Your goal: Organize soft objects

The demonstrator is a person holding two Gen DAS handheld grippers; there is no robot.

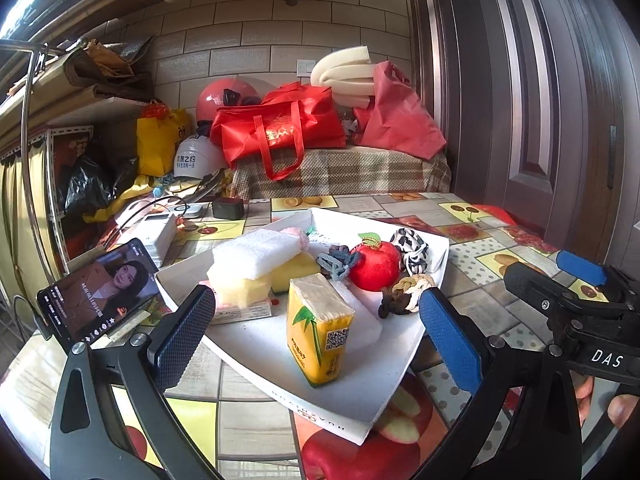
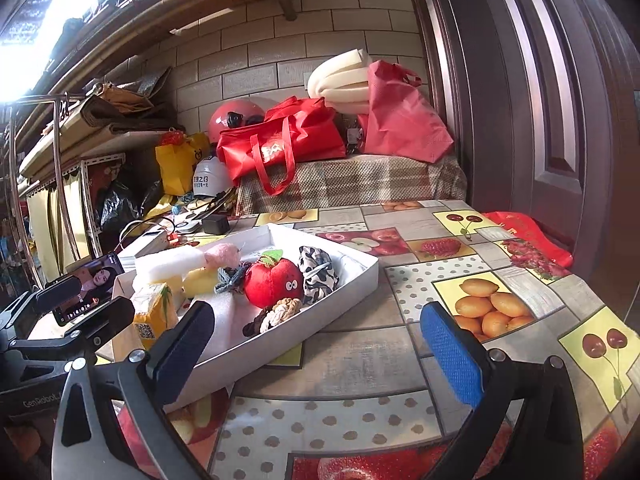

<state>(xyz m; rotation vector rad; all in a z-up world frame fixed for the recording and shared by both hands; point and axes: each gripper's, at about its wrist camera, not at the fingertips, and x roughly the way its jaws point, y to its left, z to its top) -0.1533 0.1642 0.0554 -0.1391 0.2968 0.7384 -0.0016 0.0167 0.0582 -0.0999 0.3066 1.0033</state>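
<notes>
White card forms the shallow tray that holds all the soft things, set on a table covered with a fruit-print cloth. At the tray's near edge a yellow tissue pack stands upright on a white foam sheet. Behind it, to the left, a white foam block lies on top of a yellow sponge, with a pink fluffy piece at the far end of the block. In the middle sits a red plush apple with a face, a grey-blue knitted scrunchie touching its left side. A brown and cream braided tie lies just near of the apple, and a black-and-white patterned cloth just to its right.

The left gripper hangs over the tray's near edge, fingers spread wide on either side of the tissue pack, not touching it. The right gripper hovers right of the tray over the bare cloth, spread wide and empty. A phone with a lit screen leans left of the tray.
</notes>
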